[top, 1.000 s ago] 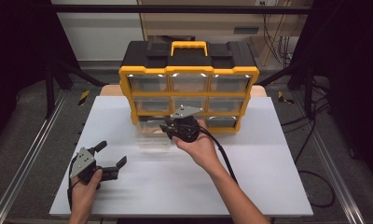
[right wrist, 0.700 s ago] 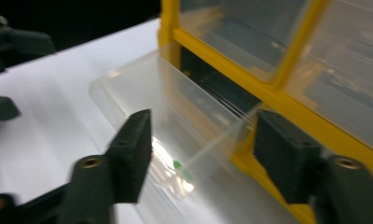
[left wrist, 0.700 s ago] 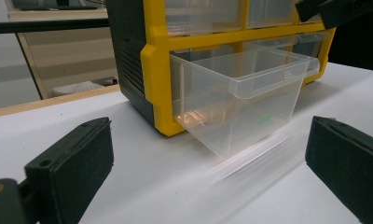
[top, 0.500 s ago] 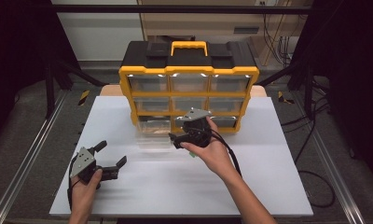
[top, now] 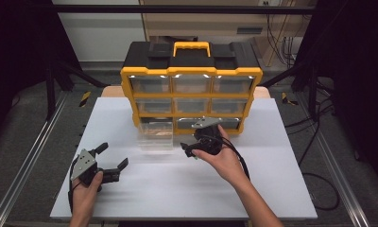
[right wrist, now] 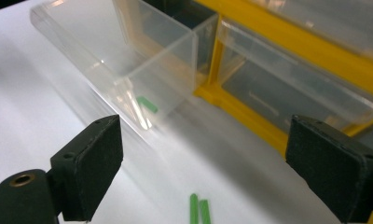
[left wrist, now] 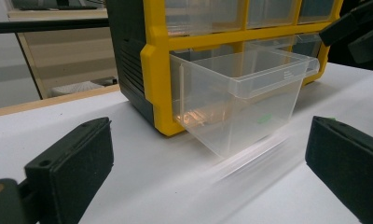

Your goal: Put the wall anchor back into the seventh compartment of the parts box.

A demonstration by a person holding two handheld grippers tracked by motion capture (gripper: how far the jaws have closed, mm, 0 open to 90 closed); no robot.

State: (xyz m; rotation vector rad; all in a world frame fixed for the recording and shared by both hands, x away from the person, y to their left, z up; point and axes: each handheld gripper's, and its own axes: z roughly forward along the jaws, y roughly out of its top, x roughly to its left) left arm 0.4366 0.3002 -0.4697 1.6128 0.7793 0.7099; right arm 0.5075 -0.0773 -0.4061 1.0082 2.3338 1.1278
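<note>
A yellow and black drawer cabinet [top: 192,90] stands at the back of the white table. Its bottom-left clear drawer [top: 155,135] is pulled out, with a small green piece [right wrist: 147,103] inside. My right gripper [top: 189,149] hovers just right of that drawer, apart from it. Its jaws have just been opening and now stand open with nothing between them [right wrist: 208,172]. Two green pieces [right wrist: 198,210] lie on the table below it. My left gripper [top: 114,155] rests open at the front left and faces the drawer [left wrist: 240,98].
The white table [top: 281,189] has free room at the front and right. The cabinet's other clear drawers [top: 192,105] are pushed in. Dark stands and cables [top: 314,118] line the floor on both sides of the table.
My right gripper has drawn back from the drawer's front, to the right and toward the person. The drawer stays pulled out. My left gripper has kept still.
</note>
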